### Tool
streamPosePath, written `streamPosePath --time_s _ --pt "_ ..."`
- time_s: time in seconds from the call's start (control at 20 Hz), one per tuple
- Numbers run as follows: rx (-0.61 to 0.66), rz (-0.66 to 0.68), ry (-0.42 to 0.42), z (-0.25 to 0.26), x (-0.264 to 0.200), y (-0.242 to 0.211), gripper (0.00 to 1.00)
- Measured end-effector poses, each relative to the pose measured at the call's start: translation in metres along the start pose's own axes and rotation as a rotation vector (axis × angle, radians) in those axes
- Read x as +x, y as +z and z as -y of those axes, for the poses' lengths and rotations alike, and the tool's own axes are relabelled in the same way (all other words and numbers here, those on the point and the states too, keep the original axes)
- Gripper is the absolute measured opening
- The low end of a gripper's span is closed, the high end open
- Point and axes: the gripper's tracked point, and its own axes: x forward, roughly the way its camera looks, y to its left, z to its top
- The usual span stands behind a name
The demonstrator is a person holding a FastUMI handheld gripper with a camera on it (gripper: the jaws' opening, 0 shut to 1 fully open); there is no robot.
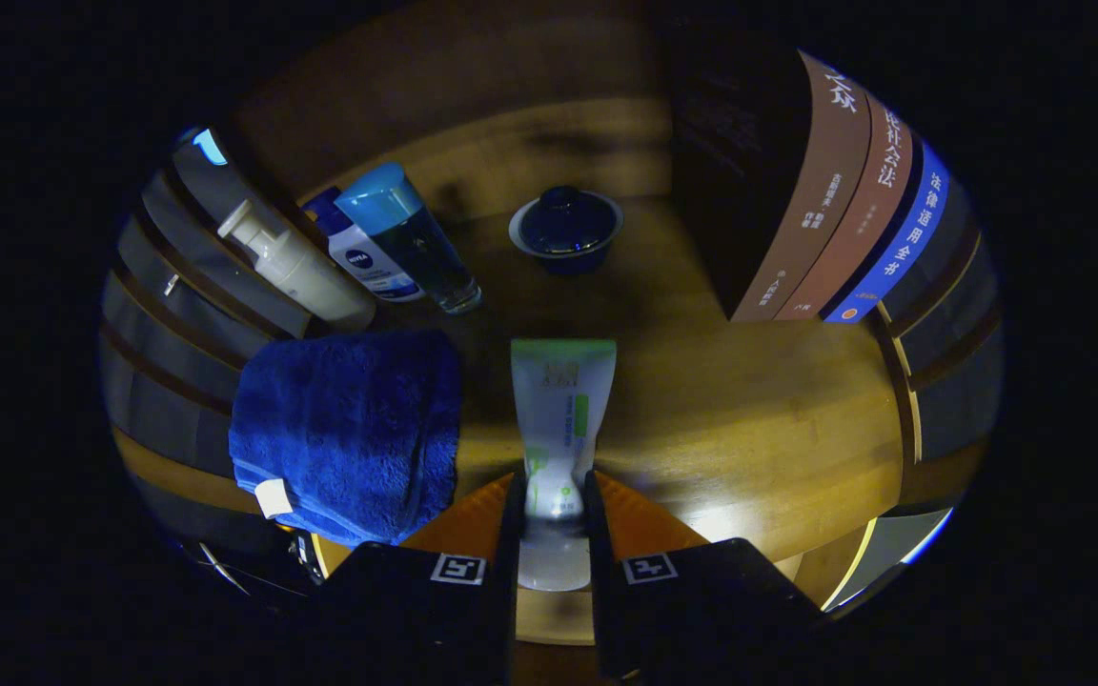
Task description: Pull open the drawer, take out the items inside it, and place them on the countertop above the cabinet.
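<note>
The gripper (554, 505) reaches forward over a wooden bench (759, 429), and its two fingers are closed against the sides of a white squeeze tube (560, 419) with green printing. The tube's lower end sits between the fingers, pinched inward where they press on it, and its wider green-edged end points away from them, out over the bench. Whether the tube is resting on the wood or lifted just above it cannot be told. Just to the left of the tube and the left finger lies a folded blue towel (349, 433), thick and fluffy, with a small white tag at its near corner; it sits close beside the tube but does not appear to touch it. Beyond the towel, three toiletry containers stand together in a tight row: a white pump bottle (296, 267) nearest the left, a white bottle with a dark blue cap (363, 252) in the middle, and a clear dark bottle with a light blue cap (411, 238) beside it. Straight beyond the tube, well apart from it, stands a dark blue lidded bowl with a pale rim (566, 229), its lid topped by a round knob. To the right of the bowl, several upright books (844, 200) stand side by side at the back right of the bench, their spines brown and blue. A wooden wall panel rises behind the bowl and the bottles.
</note>
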Motion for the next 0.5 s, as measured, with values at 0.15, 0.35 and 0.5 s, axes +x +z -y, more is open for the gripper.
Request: streamPosePath --time_s 0.15,0.35,0.5 --pt "-0.017 0.019 -0.011 -0.001 -0.006 0.003 0.52" --pt "-0.014 0.026 0.0 -0.004 -0.014 0.0 0.89" --pt "-0.019 0.041 0.002 -0.004 -0.022 -0.004 1.0"
